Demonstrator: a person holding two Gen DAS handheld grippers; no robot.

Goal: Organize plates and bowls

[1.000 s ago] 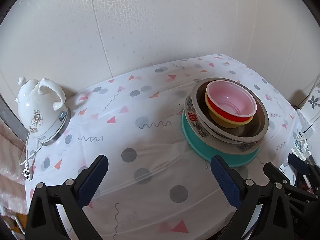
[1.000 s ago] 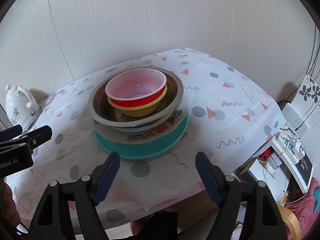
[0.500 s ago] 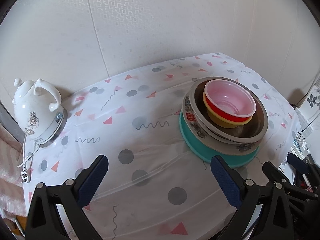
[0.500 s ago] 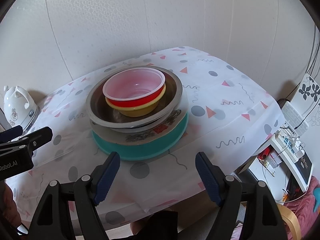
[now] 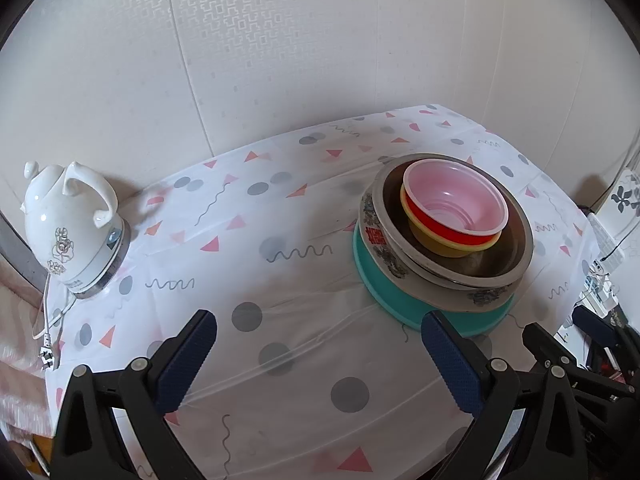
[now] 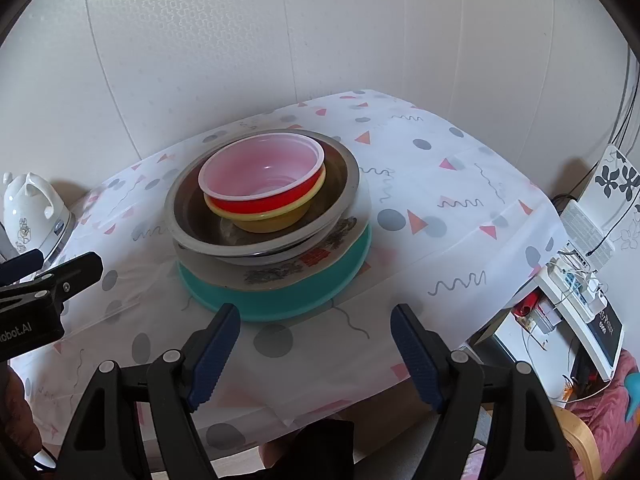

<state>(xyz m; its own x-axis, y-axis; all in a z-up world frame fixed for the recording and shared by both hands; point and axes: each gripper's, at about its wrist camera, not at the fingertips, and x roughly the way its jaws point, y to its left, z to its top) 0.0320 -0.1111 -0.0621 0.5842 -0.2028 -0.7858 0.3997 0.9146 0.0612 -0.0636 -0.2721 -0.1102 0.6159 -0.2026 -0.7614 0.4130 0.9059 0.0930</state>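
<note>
Right wrist view: the right gripper (image 6: 316,344) has its fingers spread wide with nothing between them, hovering over the table (image 6: 460,184). Just ahead sits the stack: teal plate (image 6: 280,300), patterned plate (image 6: 316,260), steel bowl (image 6: 344,196), yellow bowl (image 6: 276,220), red bowl (image 6: 260,184). Left gripper (image 5: 320,350) is spread too, empty, the stack ahead to its right, a white kettle (image 5: 68,228) far left.

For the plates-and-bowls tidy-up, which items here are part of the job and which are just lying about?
Job items: red bowl, yellow bowl, steel bowl, patterned plate, teal plate, all one stack.

Lying about: white kettle, its cord, power strip, patterned tablecloth.
</note>
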